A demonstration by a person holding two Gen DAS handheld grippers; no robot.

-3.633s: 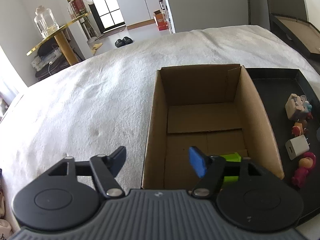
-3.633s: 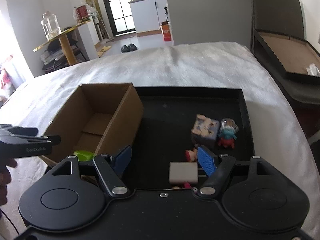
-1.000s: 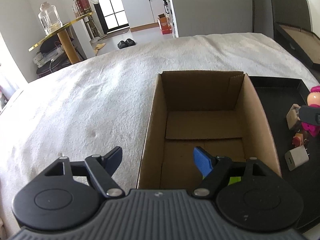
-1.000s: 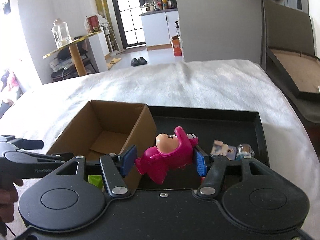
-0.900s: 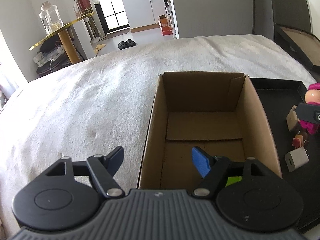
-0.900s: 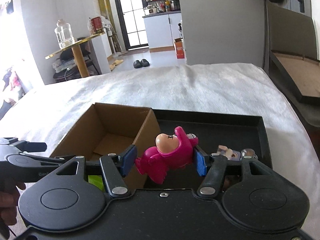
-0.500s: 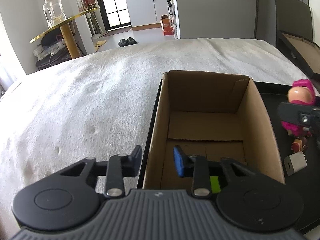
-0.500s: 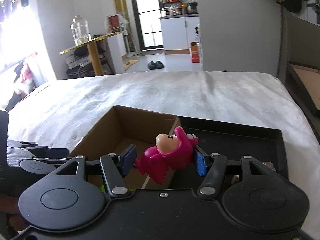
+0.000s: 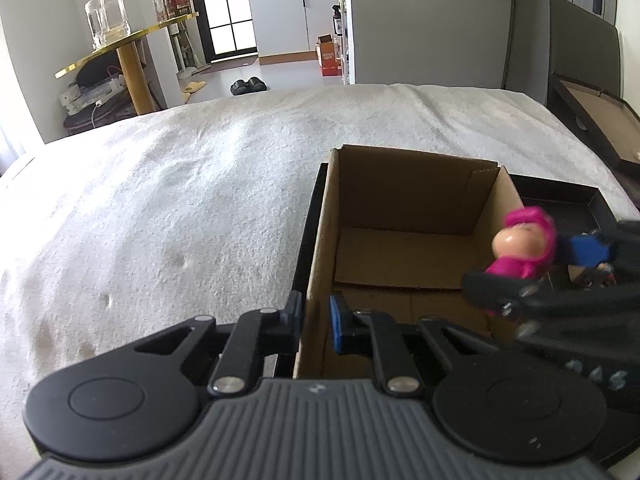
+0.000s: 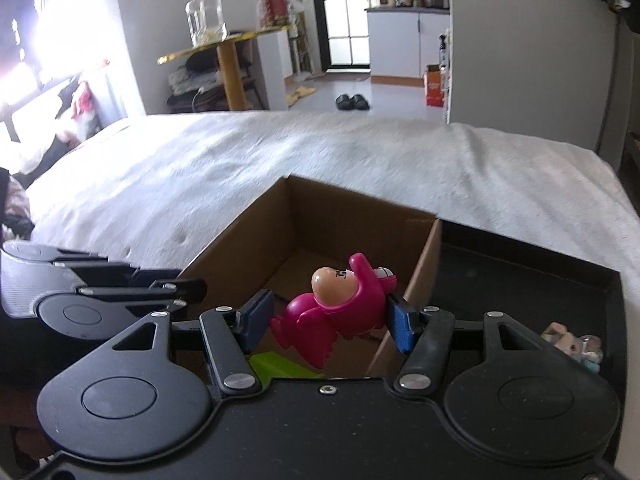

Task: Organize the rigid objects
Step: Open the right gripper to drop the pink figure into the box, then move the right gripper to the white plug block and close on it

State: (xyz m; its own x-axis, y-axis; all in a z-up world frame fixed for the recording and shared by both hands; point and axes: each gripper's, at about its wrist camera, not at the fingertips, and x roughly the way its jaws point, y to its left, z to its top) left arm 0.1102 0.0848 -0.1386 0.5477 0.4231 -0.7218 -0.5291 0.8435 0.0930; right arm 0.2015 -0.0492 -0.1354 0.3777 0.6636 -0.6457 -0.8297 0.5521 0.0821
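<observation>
An open cardboard box (image 9: 412,216) stands on the left end of a black tray (image 10: 560,280) on the white bed. My left gripper (image 9: 316,322) is shut on the box's near left wall. My right gripper (image 10: 326,320) is shut on a pink figurine (image 10: 340,300) and holds it above the open box (image 10: 304,232); it also shows in the left wrist view (image 9: 524,242) over the box's right wall. A green object (image 10: 280,364) lies on the box floor below the figurine.
Small figurines (image 10: 576,344) lie on the tray at the right. The white bedcover (image 9: 160,208) spreads left of and behind the box. A dark framed board (image 9: 596,120) lies off the bed's right side.
My left gripper closed from open onto the box's left wall. My right gripper picked the pink figurine off the tray and carried it left over the box.
</observation>
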